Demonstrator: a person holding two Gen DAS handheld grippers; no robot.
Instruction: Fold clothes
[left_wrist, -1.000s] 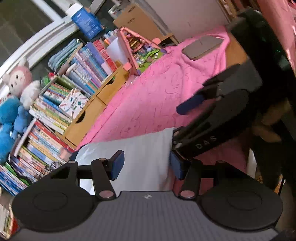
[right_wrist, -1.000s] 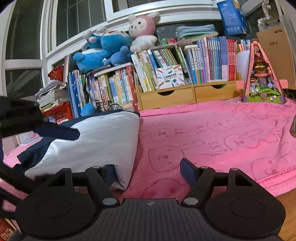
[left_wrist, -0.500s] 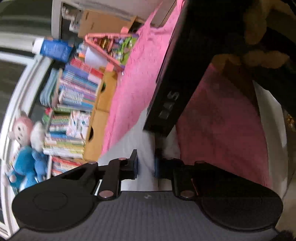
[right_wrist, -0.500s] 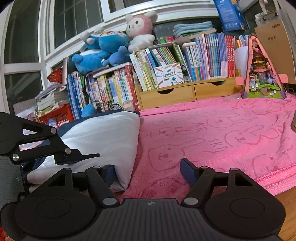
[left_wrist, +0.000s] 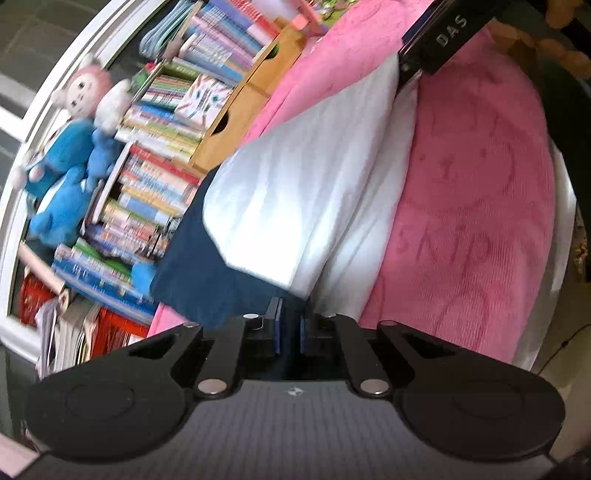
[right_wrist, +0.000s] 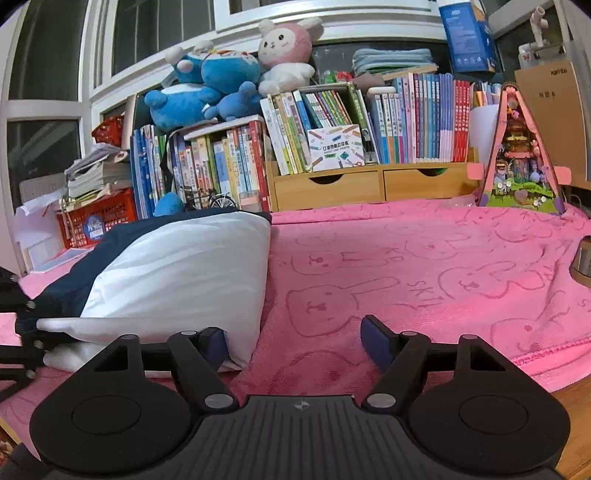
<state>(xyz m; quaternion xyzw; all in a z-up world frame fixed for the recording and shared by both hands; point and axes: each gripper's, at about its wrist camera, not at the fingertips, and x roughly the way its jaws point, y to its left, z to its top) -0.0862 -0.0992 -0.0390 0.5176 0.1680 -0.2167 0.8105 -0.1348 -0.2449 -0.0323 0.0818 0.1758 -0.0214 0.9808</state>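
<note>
A white garment with navy sleeves (left_wrist: 295, 192) (right_wrist: 184, 277) lies folded on the pink bunny-print blanket (right_wrist: 406, 266). My left gripper (left_wrist: 290, 328) is shut on the garment's near navy-and-white edge. In the right wrist view it shows as black links (right_wrist: 14, 332) at the far left, at the garment's end. My right gripper (right_wrist: 295, 338) stands open low over the blanket. Its left finger (right_wrist: 216, 341) rests beside the garment's white corner, and the pads press on nothing. In the left wrist view one finger of that right gripper (left_wrist: 439, 37) sits at the garment's far corner.
Behind the blanket stand rows of books (right_wrist: 406, 122), a wooden drawer unit (right_wrist: 369, 184), plush toys (right_wrist: 229, 74), a pink toy house (right_wrist: 517, 155) and a red crate (right_wrist: 99, 218). A metal can (right_wrist: 583, 258) sits at the right edge. Bare wood (right_wrist: 572, 424) shows past the blanket's front hem.
My left gripper swung down to the garment's near edge and closed from half open to shut on it. The right gripper has stayed where it was, open.
</note>
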